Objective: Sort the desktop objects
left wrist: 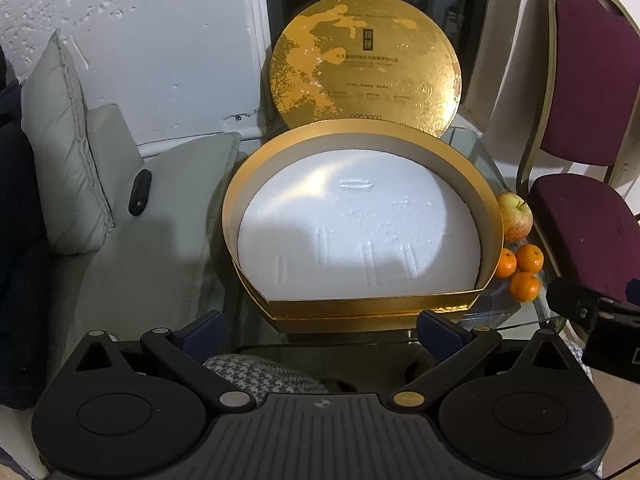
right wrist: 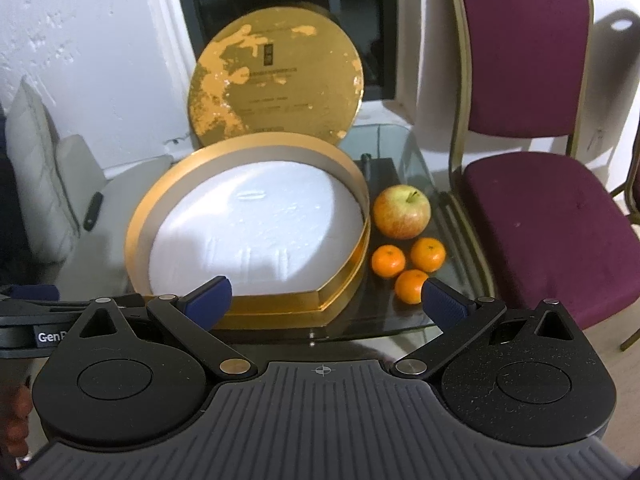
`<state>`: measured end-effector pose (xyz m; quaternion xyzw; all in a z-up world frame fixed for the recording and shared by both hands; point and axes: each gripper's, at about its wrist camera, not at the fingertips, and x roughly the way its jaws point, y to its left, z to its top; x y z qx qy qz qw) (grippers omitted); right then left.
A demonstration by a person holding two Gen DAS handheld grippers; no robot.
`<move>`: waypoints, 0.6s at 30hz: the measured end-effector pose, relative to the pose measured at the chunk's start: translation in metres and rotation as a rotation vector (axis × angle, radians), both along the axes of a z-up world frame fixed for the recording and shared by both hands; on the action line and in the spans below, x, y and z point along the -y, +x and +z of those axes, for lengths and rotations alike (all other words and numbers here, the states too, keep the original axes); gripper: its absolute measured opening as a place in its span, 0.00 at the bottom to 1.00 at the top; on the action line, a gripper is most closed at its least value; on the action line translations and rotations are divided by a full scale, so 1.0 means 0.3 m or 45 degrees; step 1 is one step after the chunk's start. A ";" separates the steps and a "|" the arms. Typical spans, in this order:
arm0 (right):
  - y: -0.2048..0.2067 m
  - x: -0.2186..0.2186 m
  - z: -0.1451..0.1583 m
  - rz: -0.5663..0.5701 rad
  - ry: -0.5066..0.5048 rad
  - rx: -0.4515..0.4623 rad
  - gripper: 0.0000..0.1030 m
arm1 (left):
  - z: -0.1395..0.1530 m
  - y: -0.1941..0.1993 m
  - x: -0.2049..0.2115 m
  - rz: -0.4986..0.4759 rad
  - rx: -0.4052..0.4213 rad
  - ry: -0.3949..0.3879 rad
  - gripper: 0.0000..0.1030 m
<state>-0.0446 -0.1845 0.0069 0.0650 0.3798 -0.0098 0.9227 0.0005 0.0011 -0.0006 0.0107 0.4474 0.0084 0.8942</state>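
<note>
A round gold box [left wrist: 486, 200] [right wrist: 140, 220] with a white foam floor stands open on the glass table [right wrist: 384, 312]. Its gold lid [left wrist: 364, 60] [right wrist: 276, 76] leans upright behind it. Right of the box lie an apple [left wrist: 514, 216] [right wrist: 402, 212] and three small oranges [left wrist: 528, 258] [right wrist: 428, 254]. My left gripper [left wrist: 320, 330] hovers open in front of the box's near wall, nothing between its fingers. My right gripper [right wrist: 328, 294] is open too, near the box's front right corner, its right fingertip [right wrist: 444, 300] close to the nearest orange [right wrist: 410, 286].
A maroon chair [right wrist: 532, 200] [left wrist: 592, 80] stands right of the table. Grey cushions [left wrist: 60, 148] and a small black object [left wrist: 140, 192] lie to the left, against a white wall. The right gripper's body [left wrist: 600, 320] shows at the left wrist view's right edge.
</note>
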 end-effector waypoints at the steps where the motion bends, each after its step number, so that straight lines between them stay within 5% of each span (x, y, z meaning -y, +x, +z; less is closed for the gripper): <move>1: 0.002 -0.001 -0.003 0.004 -0.004 -0.002 1.00 | -0.001 0.001 -0.002 0.003 -0.002 -0.004 0.99; 18: 0.033 0.022 -0.027 0.025 0.053 -0.029 1.00 | -0.023 0.031 0.030 -0.011 -0.062 0.036 0.99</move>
